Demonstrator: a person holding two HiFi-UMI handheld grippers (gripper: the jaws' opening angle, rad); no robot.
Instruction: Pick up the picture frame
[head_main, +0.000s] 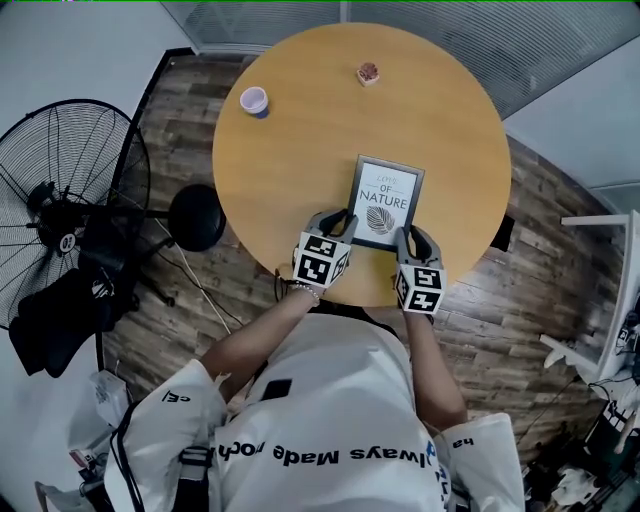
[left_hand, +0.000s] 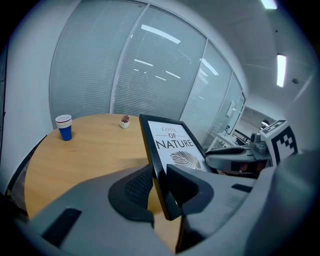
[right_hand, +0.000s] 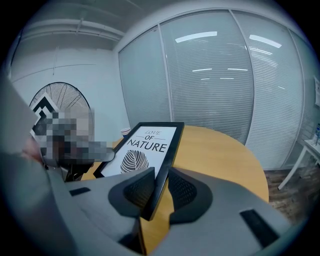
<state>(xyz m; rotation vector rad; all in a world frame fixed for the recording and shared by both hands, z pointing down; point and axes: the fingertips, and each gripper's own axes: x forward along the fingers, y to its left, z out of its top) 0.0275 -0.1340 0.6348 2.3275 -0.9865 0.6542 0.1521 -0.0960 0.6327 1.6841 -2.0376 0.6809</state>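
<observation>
Black-rimmed, the frame (head_main: 386, 201) hangs tilted over the near side of the wooden table (head_main: 290, 150), pinched at both lower side edges: our left gripper (head_main: 340, 224) is clamped on its left rim, our right gripper (head_main: 408, 238) on its right. We judge it light and stiff, its face probably smooth and breakable, so the rim is the safest hold.
</observation>
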